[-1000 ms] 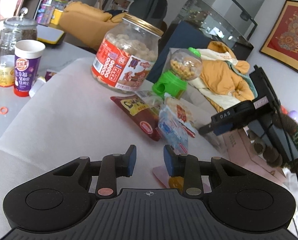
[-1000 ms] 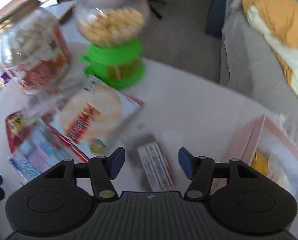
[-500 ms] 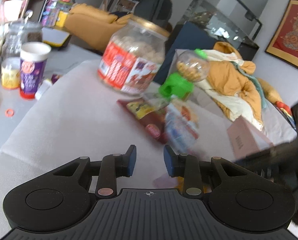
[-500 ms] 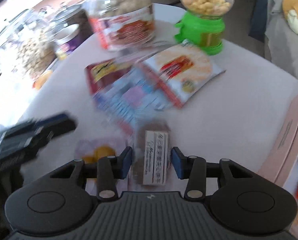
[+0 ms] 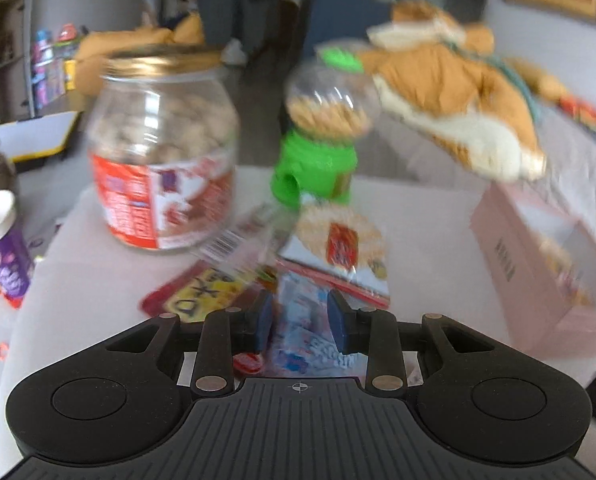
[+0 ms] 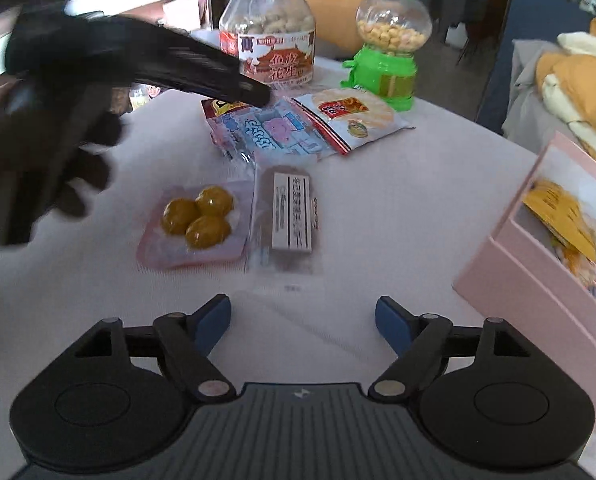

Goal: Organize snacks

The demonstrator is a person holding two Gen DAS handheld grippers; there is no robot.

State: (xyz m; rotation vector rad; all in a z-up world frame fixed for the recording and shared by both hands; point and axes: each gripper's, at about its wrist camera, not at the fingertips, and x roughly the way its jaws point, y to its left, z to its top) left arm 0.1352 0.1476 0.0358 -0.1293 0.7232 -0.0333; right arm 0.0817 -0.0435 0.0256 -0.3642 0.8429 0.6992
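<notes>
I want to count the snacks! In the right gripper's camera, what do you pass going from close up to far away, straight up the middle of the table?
Right gripper, open → brown snack bar packet → blue-and-pink packet → big peanut jar at the back.

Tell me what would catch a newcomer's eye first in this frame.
Probably the bright green candy dispenser at the far edge of the table, beside the big peanut jar. Nearer, a pink pack of three yellow sweets lies next to a brown wrapped bar. The left tool hangs over the blue snack bag, and a pink box stands at the right.
</notes>
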